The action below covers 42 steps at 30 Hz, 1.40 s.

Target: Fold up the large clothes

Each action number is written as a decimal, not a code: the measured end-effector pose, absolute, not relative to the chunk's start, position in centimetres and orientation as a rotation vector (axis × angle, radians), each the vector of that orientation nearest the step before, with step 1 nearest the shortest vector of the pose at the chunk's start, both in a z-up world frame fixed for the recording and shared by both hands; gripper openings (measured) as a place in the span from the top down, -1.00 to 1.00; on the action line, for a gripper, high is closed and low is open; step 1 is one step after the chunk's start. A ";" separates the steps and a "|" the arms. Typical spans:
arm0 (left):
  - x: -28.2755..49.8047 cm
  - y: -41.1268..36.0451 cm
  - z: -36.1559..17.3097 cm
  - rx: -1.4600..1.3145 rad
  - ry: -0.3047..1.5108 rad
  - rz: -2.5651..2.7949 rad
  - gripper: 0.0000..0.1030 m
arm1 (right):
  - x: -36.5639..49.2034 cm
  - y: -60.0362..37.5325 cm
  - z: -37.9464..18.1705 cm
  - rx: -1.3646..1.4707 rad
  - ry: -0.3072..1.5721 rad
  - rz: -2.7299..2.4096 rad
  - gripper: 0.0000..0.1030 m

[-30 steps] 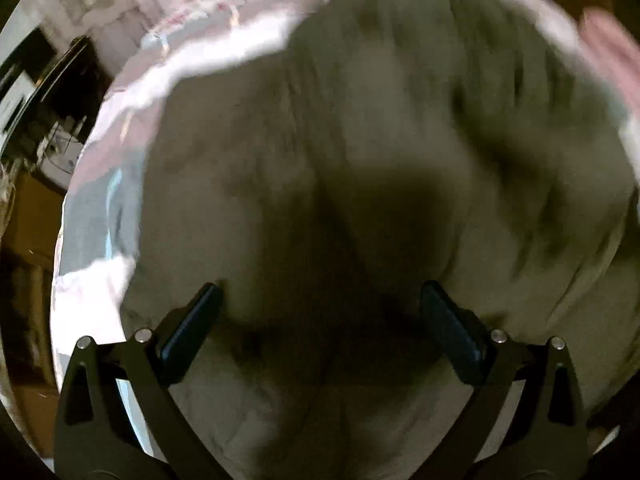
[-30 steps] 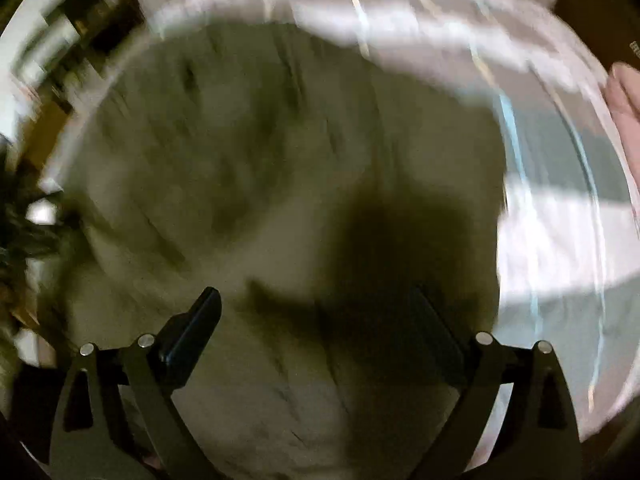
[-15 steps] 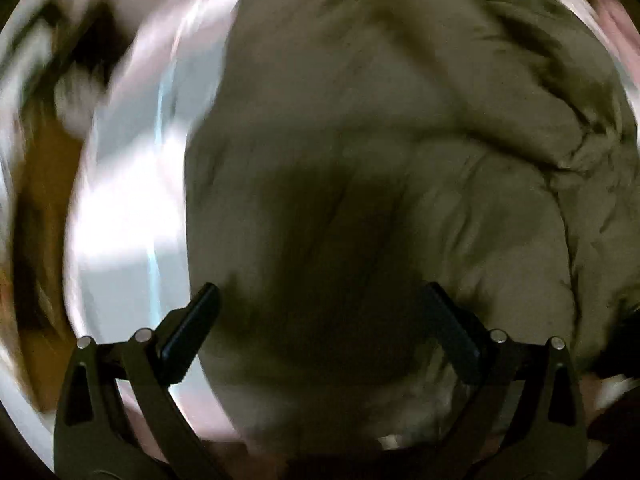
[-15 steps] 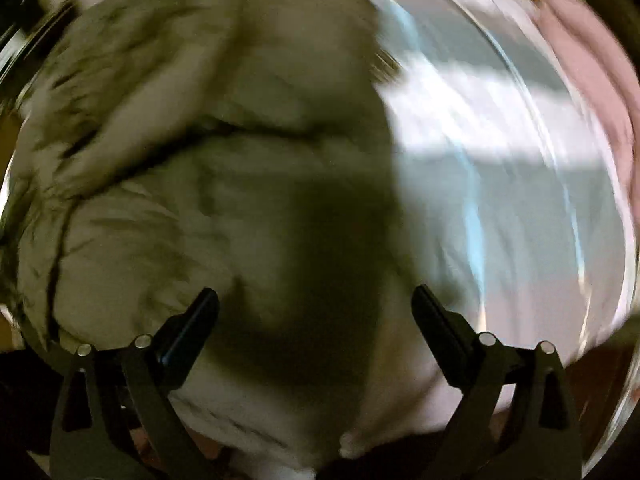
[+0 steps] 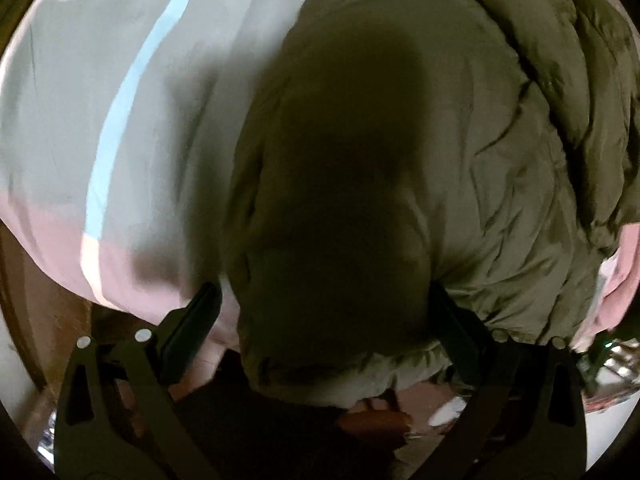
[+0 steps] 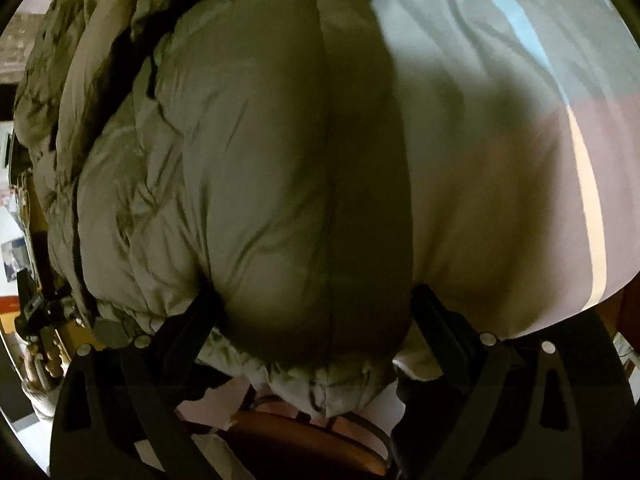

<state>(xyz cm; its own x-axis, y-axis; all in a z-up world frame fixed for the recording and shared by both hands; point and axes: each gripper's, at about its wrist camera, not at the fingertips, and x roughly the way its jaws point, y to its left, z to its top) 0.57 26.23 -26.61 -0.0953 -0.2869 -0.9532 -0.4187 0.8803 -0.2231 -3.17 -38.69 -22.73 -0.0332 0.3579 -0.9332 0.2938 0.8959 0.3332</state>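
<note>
Two grippers: I have both in view, one per wrist camera, each pointing down over the near edge of a bed.
Left gripper (image 5: 320,320): it looks down along its fingers at the near hem of the jacket; its jaws stand wide apart and I see nothing clamped between them.
Left fingers (image 5: 192,320): the left one sits over the pink part of the bedsheet just beside the jacket's edge, the right one is against the puffy hem; I cannot tell whether either pad actually touches fabric.
Jacket (image 5: 460,160): one olive-green padded jacket, lying on the bed, bunched and creased toward the far right of the left view; its hem bulges between the left jaws, under a dark shadow.
Bedsheet (image 5: 72,120): one sheet, grey with a light blue stripe and a pink band near the bed's edge, showing left of the jacket in the left view.
Right gripper (image 6: 316,320): also tipped down at the hem, jaws wide apart, holding nothing that I can make out.
Jacket, right view (image 6: 248,160): a quilted panel with a lengthwise seam swells up between the right jaws; the gathered hem hangs over the bed's edge.
Bedsheet, right view (image 6: 500,140): bare to the right of the jacket.
Count: two grippers, one jacket, one sheet.
</note>
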 end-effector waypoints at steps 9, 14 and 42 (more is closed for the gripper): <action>-0.6 25.6 -24.5 -0.677 1.578 -0.045 0.59 | -3.9 -36.5 -19.6 0.514 1.503 0.175 0.74; 0.3 26.3 -21.5 -0.829 1.398 -0.201 0.69 | -3.7 -37.1 -15.7 0.691 1.294 0.327 0.82; 26.8 25.7 -16.4 -1.163 0.949 0.062 0.65 | 28.1 -41.8 -13.0 0.964 0.889 0.078 0.83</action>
<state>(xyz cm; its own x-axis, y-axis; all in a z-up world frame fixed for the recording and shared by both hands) 26.76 25.67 -16.40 0.6270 -0.4141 -0.6598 -0.4965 0.4402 -0.7481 28.09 -41.77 -13.04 0.6557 0.4273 -0.6224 0.3131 0.5962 0.7392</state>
